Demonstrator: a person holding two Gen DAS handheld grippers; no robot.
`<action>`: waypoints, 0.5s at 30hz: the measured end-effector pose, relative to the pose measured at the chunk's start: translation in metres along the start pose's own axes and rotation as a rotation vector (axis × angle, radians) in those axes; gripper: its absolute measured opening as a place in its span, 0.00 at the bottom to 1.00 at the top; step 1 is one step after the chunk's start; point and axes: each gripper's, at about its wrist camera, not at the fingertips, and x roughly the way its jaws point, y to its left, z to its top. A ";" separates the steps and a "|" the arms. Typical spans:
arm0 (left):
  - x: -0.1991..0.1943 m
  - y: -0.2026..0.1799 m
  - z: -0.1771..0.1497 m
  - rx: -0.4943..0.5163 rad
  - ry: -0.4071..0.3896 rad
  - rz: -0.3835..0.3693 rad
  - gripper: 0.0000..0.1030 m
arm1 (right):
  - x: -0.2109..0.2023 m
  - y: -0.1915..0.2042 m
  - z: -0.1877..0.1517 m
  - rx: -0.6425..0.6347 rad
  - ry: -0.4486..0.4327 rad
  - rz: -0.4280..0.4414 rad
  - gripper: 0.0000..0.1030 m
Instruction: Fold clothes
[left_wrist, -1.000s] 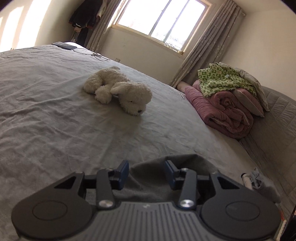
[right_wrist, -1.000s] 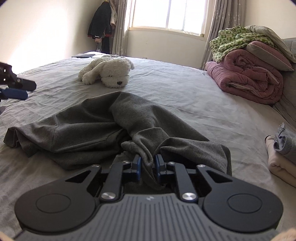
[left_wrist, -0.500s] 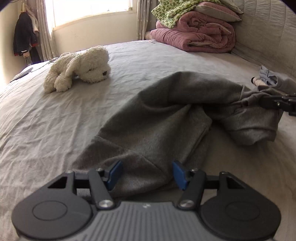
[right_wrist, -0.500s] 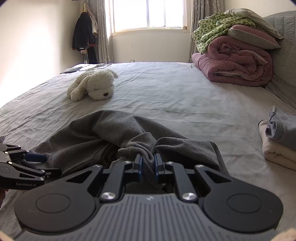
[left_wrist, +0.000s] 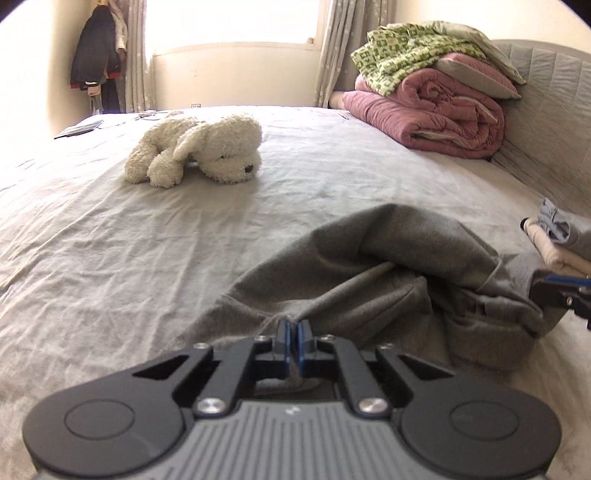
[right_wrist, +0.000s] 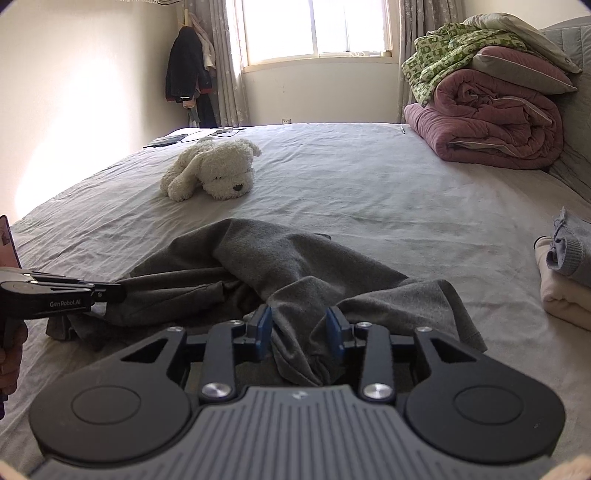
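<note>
A crumpled grey garment lies on the bed's grey sheet; it also shows in the right wrist view. My left gripper is shut on an edge of the garment at its near left end, and it shows from the side in the right wrist view. My right gripper is open, its blue pads standing either side of a bunched fold of the garment. Its tip shows at the right edge of the left wrist view.
A white plush dog lies further up the bed. Rolled pink and green bedding is stacked by the headboard at the right. A small pile of folded clothes sits at the right edge. A window and hanging clothes stand beyond.
My left gripper swung onto the garment's edge and closed on it. My right gripper opened and let go of the bunched fold.
</note>
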 end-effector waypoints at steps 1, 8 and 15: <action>-0.002 0.001 0.001 -0.007 -0.005 -0.007 0.04 | 0.000 0.002 0.000 -0.008 -0.001 0.018 0.36; 0.006 -0.007 -0.004 0.060 0.019 -0.044 0.22 | 0.016 0.024 -0.011 -0.119 0.045 0.003 0.36; 0.007 -0.033 -0.013 0.199 0.001 -0.077 0.37 | 0.018 0.031 -0.015 -0.158 0.055 -0.003 0.31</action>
